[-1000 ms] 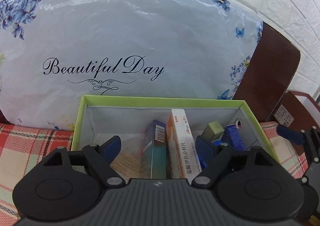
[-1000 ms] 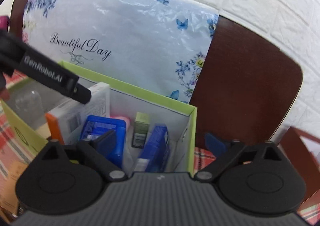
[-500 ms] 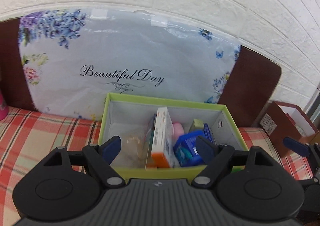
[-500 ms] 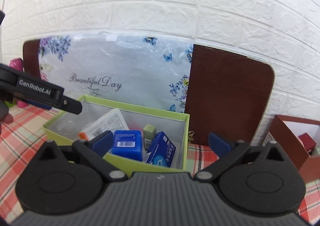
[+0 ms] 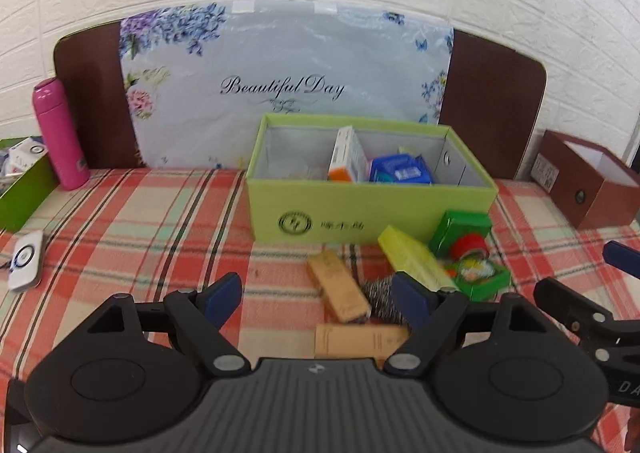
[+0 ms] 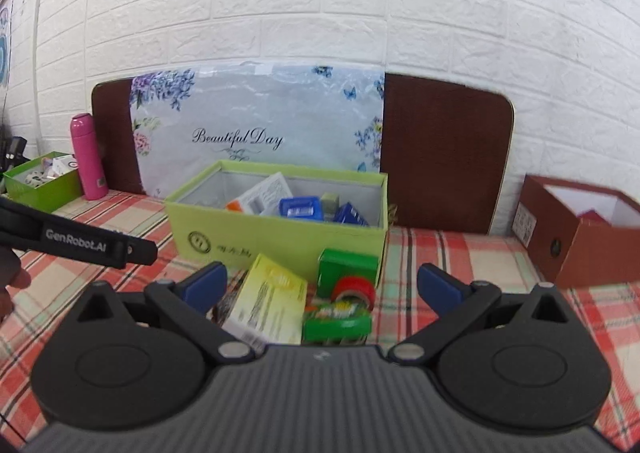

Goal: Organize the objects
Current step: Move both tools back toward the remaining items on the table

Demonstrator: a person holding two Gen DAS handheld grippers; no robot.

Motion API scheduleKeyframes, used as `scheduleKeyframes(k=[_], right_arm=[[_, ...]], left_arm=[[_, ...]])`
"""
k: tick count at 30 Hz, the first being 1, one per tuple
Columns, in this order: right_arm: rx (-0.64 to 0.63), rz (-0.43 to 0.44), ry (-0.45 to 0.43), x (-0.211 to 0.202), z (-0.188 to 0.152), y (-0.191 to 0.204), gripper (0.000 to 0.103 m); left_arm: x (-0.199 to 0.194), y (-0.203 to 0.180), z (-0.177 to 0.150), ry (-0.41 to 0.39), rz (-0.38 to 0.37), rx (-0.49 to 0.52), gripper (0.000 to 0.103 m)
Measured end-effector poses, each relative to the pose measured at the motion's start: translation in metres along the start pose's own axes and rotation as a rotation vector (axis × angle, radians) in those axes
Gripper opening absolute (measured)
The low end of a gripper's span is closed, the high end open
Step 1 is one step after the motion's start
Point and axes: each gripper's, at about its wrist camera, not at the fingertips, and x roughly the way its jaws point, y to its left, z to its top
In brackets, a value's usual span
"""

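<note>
Green box (image 5: 360, 209) already holds several packets; yellow packet (image 5: 412, 259), tan packets (image 5: 338, 287) and red tape (image 6: 354, 289) wait on the tabletop (image 5: 140, 237); left tool (image 5: 316, 295) and right tool (image 6: 322, 287) gape empty.

Lime-green cardboard box (image 5: 360, 209), grey lining, dark round logo. Red, white and pale-green plaid cloth (image 5: 140, 237) on table. Magenta cylindrical bottle (image 5: 60, 133). Pale-blue plastic bag (image 5: 288, 65) with purple and blue floral print, black script. Yellow flat carton (image 6: 272, 301). Red tape roll (image 6: 354, 289). Brown open box (image 6: 592, 245), white inside.
</note>
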Motion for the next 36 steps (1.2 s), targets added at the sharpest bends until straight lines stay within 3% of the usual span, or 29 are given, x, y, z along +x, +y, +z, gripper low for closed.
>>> scheduleKeyframes(k=[10, 16, 23, 29, 36], right_arm=[[0.106, -0.004, 0.089, -0.02, -0.061, 0.001, 0.103], [0.128, 0.007, 0.145, -0.017, -0.081, 0.007, 0.103], [0.118, 0.066, 0.145, 0.007, -0.064, 0.014, 0.103], [0.175, 0.191, 0.182, 0.057, -0.042, 0.013, 0.103], [0.291, 0.204, 0.23, 0.103, -0.026, 0.004, 0.103]], left_arm=[[-0.002, 0.006, -0.049, 0.084, 0.019, -0.047, 0.085], [-0.001, 0.011, -0.064, 0.119, 0.018, -0.06, 0.085], [0.0, 0.03, -0.074, 0.141, 0.003, -0.084, 0.085], [0.002, 0.048, -0.075, 0.144, 0.001, -0.116, 0.085], [0.005, 0.047, -0.072, 0.152, -0.08, -0.13, 0.085]])
